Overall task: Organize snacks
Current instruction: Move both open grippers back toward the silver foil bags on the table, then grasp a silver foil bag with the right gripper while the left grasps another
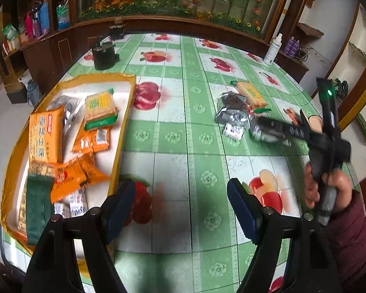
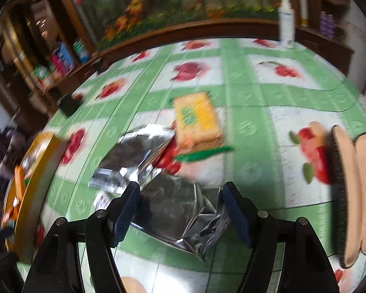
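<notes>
Right gripper [image 2: 180, 210], jaws spread, straddles a silver packet [image 2: 183, 217] on the desk [image 2: 256, 183], seemingly not yet pinched; left gripper [image 1: 183, 207] hangs empty and open, most snacks already in the yellow tray [image 1: 124, 127], biscuit pack [image 2: 197, 119] left.

From my remote seat I count two grippers — the left gripper [image 1: 181, 205] and the right gripper [image 2: 179, 210]. On the tablecloth [image 1: 183, 161] outside the box lie two silver foil packets [image 2: 139, 153], one yellow cracker pack [image 2: 197, 119] and one small white sachet [image 1: 233, 130]. I see one yellow box [image 1: 124, 131] — inside it one yellow cracker pack with a green end [image 1: 100, 109] and at least four orange packets [image 1: 45, 138], the rest too blurred to count. Two dark canisters [image 1: 103, 56] stand at the far edge, plus one white spray bottle [image 1: 272, 48]
</notes>
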`<state>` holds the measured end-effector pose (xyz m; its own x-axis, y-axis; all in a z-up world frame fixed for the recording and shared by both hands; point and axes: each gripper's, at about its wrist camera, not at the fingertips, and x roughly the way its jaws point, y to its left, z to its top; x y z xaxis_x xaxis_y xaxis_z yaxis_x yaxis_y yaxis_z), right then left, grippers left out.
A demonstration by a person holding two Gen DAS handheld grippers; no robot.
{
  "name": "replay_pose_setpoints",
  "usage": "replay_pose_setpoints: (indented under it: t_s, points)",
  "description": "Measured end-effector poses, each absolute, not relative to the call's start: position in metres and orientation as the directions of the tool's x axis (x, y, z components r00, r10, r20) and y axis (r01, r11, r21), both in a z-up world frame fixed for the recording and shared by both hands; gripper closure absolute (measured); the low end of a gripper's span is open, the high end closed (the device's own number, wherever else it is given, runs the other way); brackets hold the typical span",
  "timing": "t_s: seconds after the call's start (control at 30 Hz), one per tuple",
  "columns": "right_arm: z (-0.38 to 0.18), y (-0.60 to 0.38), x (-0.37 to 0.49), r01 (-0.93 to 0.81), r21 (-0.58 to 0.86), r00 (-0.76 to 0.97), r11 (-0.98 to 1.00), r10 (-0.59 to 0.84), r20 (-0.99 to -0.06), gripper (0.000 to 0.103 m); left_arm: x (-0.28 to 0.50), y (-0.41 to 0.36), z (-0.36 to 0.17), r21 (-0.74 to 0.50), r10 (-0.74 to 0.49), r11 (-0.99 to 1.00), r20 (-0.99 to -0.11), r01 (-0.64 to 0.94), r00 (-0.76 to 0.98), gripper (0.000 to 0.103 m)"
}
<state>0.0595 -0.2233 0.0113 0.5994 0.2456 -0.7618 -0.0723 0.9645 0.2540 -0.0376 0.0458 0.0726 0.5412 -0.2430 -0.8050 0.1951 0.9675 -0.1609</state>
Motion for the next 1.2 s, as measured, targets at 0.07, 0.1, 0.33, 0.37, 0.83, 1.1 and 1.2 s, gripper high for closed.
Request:
replay_pose_setpoints:
  t_s: [0.07,0.1,0.33,0.37,0.83,1.1,1.2]
  points:
    - [0.013,-0.218,0.047,-0.145,0.283,0.574,0.948,0.314,-0.756,0.029,-0.030,0.045,0.074,-0.151,-0.236,0.969,-0.803,0.195,0.548,0.027]
    - [0.014,-0.216,0.044,-0.166,0.284,0.567,0.944,0.328,-0.756,0.029,-0.026,0.044,0.074,-0.152,-0.236,0.969,-0.803,0.194,0.547,0.027]
    - [0.010,-0.186,0.024,-0.243,0.089,0.621,0.966,0.225,-0.751,0.018,0.025,0.022,0.072,-0.200,-0.286,0.956,-0.803,0.216,0.522,0.027]
    - [0.009,-0.182,0.024,-0.249,0.067,0.629,0.966,0.214,-0.747,0.018,0.035,0.013,0.072,-0.187,-0.282,0.956,-0.807,0.228,0.520,0.027]
    - [0.011,-0.190,0.030,-0.213,0.066,0.657,0.975,0.193,-0.729,0.040,0.122,-0.073,0.041,-0.140,-0.290,0.934,-0.835,0.328,0.468,0.027]
    - [0.019,-0.220,0.025,-0.077,0.078,0.670,0.994,0.109,-0.734,0.040,0.131,-0.092,0.018,-0.084,-0.261,0.926,-0.847,0.368,0.463,0.021]
    - [0.019,-0.225,0.024,-0.061,0.093,0.670,0.994,0.110,-0.734,0.040,0.130,-0.101,0.018,-0.046,-0.249,0.918,-0.839,0.394,0.483,0.021]
